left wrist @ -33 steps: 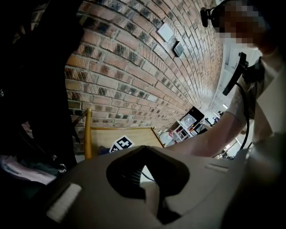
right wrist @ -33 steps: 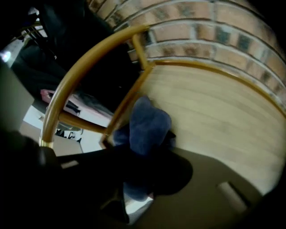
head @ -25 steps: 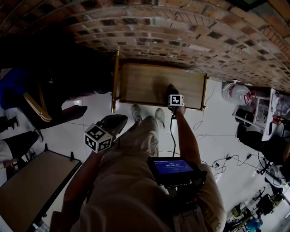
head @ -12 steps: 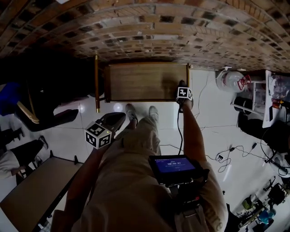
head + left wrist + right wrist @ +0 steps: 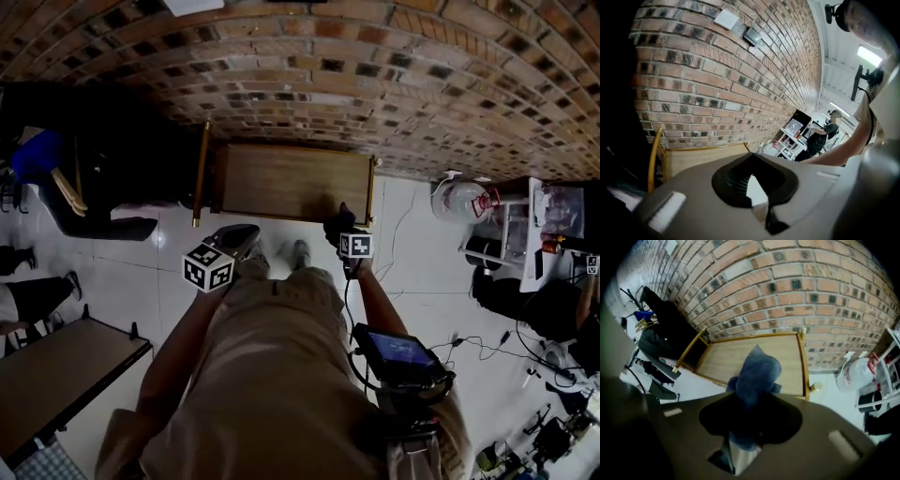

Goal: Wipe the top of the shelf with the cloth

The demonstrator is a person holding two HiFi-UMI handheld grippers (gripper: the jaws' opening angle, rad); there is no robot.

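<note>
The low wooden shelf (image 5: 281,180) stands against the brick wall, its top bare; it also shows in the right gripper view (image 5: 740,357) and the left gripper view (image 5: 693,157). My right gripper (image 5: 339,223) hangs over the shelf's front right corner, shut on a crumpled blue cloth (image 5: 758,369) that sticks up out of the jaws. The cloth looks raised off the wood. My left gripper (image 5: 236,242) is held back at the person's left side, above the floor and short of the shelf, jaws together and empty.
The brick wall (image 5: 309,84) backs the shelf. A white plastic bag (image 5: 457,199) and a white rack (image 5: 525,234) stand to the right. Dark clothes on a chair (image 5: 103,178) sit left. A table (image 5: 56,375) is at lower left, cables (image 5: 422,328) on the floor.
The right gripper slid the cloth rightward along the shelf top to its right end, then drew back toward the front right corner. The left gripper stayed at the side.
</note>
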